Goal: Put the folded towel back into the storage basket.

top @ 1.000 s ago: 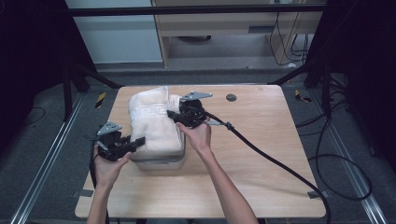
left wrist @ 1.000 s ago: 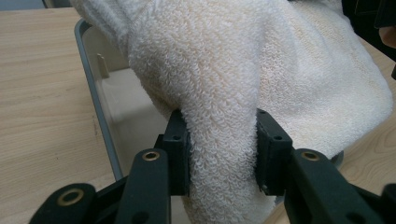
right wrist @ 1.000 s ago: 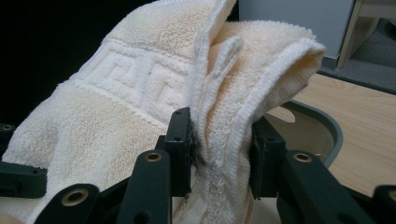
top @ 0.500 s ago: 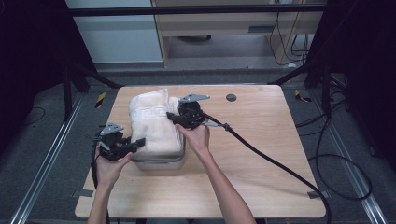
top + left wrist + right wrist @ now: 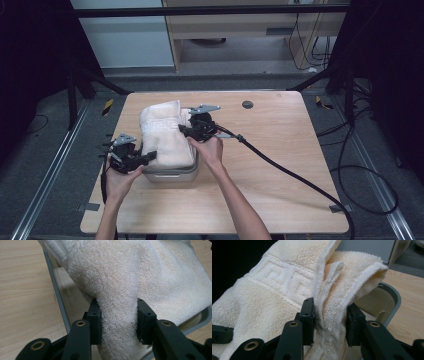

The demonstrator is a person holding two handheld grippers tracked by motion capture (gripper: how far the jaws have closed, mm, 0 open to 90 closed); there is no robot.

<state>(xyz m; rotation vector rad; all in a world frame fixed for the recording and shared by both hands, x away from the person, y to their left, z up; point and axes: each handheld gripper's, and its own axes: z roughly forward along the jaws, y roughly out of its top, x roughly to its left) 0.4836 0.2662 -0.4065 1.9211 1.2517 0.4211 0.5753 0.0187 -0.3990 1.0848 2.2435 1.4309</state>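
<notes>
little changed over the last second: both grippers in nearly the same places on the towel, the right one drawn only slightly nearer the person along the bin's right edge, the left one shifted barely at all. seemingly a pause or a slow settling rather than a lift.

cream terry towel (image 5: 165, 137) lying bunched over a shallow grey plastic bin (image 5: 172, 175) on the left half of the wooden table (image 5: 280, 165), draped over the bin's near and far rims, with a raised key-pattern border visible toward the far end.

left gripper (image 5: 145, 158) at the towel's near left corner, jaws pinching a thick rounded fold of terry, clearly seen in the left gripper view (image 5: 118, 330) with cloth bulging between the pads and the bin's grey rim (image 5: 53, 287) just behind. right gripper (image 5: 186, 131) at the towel's right edge, jaws closed on several stacked hemmed layers (image 5: 329, 322), bin wall (image 5: 387, 305) just beside.

judged from this: both grips secured, towel neither spread nor lifted clear, most of it resting in and on the bin. likely next, a joint raise or a pull apart to open the cloth out. risk of the bunched layers slipping unevenly from the right jaws, or of the light bin dragging along with the towel.
</notes>
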